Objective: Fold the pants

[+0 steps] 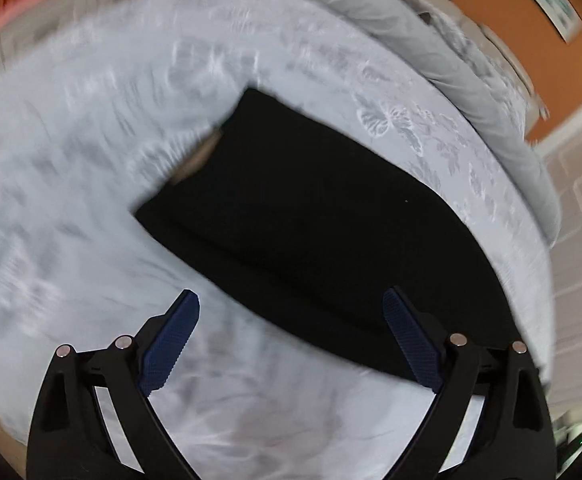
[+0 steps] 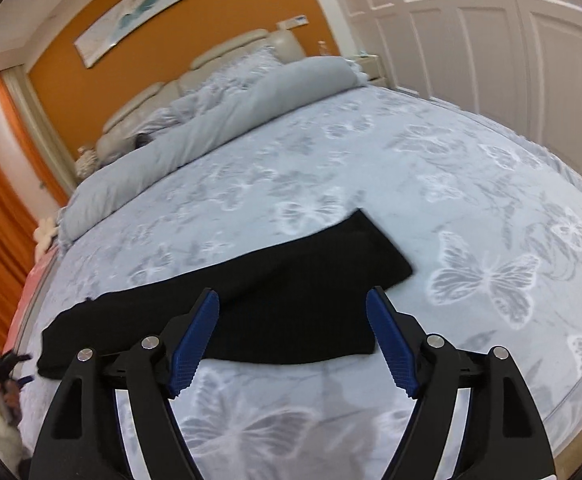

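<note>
Both our grippers hang spread and empty above the bedspread (image 2: 471,184): the left gripper (image 1: 291,312) just over the near edge of the black pants (image 1: 299,216), the right gripper (image 2: 293,312) likewise. Beyond, the pants lie flat, seemingly already folded lengthwise, their long axis running across our right view, left end nearer us.
</note>
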Demonstrator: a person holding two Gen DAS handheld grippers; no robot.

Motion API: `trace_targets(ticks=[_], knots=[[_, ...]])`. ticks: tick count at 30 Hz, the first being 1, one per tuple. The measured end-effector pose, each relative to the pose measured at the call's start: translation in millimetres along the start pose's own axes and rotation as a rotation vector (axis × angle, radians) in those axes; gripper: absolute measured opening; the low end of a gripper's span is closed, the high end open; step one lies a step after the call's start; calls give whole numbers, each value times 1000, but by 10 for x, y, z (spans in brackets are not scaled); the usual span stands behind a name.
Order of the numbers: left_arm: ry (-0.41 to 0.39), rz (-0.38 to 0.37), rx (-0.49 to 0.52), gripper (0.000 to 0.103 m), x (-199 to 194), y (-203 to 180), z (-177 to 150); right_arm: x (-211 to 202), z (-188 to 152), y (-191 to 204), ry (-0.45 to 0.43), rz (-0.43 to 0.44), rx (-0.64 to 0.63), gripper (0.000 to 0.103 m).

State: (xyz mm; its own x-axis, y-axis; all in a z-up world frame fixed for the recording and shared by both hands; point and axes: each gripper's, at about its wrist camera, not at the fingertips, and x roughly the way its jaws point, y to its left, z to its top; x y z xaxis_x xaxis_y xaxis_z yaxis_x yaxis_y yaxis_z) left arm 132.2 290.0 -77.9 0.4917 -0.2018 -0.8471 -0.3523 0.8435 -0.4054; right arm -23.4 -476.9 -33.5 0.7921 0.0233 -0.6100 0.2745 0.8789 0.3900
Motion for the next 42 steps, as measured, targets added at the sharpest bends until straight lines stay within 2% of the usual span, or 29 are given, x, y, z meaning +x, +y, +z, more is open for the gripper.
trace_targets(ticks=[2, 3, 4, 8, 9, 10, 14, 17, 19, 21, 23, 24, 25, 27, 28, 30, 34, 35, 37, 38, 40, 42], knots=[[30, -33, -85, 78, 171, 126, 60, 3, -50, 142, 5, 25, -12, 75], [40, -44, -115, 63, 219, 173, 71, 25, -75, 215, 10, 37, -20, 75], [51, -52, -149, 57, 268, 227, 82, 32, -108, 266, 13, 41, -26, 75], [78, -96, -216, 37, 388, 377, 176, 169, -196, 521, 31, 67, -52, 75], [77, -98, -215, 19, 399, 376, 198, 214, -217, 570, 41, 71, -57, 75], [70, -105, -204, 12, 391, 367, 208, 253, -237, 616, 51, 70, -63, 75], [0, -128, -110, 11, 5, 216, 83, 288, -303, 760, 63, 55, -109, 75], [25, -101, -68, 15, -100, 201, -62, 290, -340, 688, 61, 25, -113, 85], [46, -77, -56, 16, -15, 214, -79, 334, -344, 561, 75, -7, -83, 85], [45, -102, -85, 16, -10, 230, -64, 341, -334, 406, 77, -22, -24, 85], [30, -111, -83, 23, -9, 156, 5, 336, -310, 324, 71, -25, 8, 85], [30, -111, -80, 31, 27, 123, 44, 348, -284, 299, 69, -17, 20, 85], [34, -110, -90, 35, 75, 146, 77, 387, -249, 285, 74, -4, 33, 85], [61, -104, -140, 33, 225, 214, 108, 510, -180, 277, 106, 28, 63, 85], [71, -102, -159, 23, 279, 241, 105, 638, -132, 283, 138, 46, 83, 85], [84, -101, -194, 14, 362, 272, 110, 865, -62, 326, 190, 66, 106, 85], [81, -103, -195, 11, 381, 306, 120, 1466, 30, 473, 290, 77, 148, 84], [78, -101, -190, 11, 375, 314, 110, 1602, 32, 487, 308, 71, 156, 80], [74, -93, -173, 10, 378, 292, 113, 1907, 13, 503, 344, 75, 186, 19], [73, -91, -168, 9, 375, 304, 122, 1956, 13, 507, 338, 68, 199, 4], [65, -92, -149, 9, 344, 307, 138, 1733, 187, 671, 206, 89, 154, 4], [60, -100, -129, 9, 307, 301, 160, 1260, 425, 920, 46, 190, 55, 3]])
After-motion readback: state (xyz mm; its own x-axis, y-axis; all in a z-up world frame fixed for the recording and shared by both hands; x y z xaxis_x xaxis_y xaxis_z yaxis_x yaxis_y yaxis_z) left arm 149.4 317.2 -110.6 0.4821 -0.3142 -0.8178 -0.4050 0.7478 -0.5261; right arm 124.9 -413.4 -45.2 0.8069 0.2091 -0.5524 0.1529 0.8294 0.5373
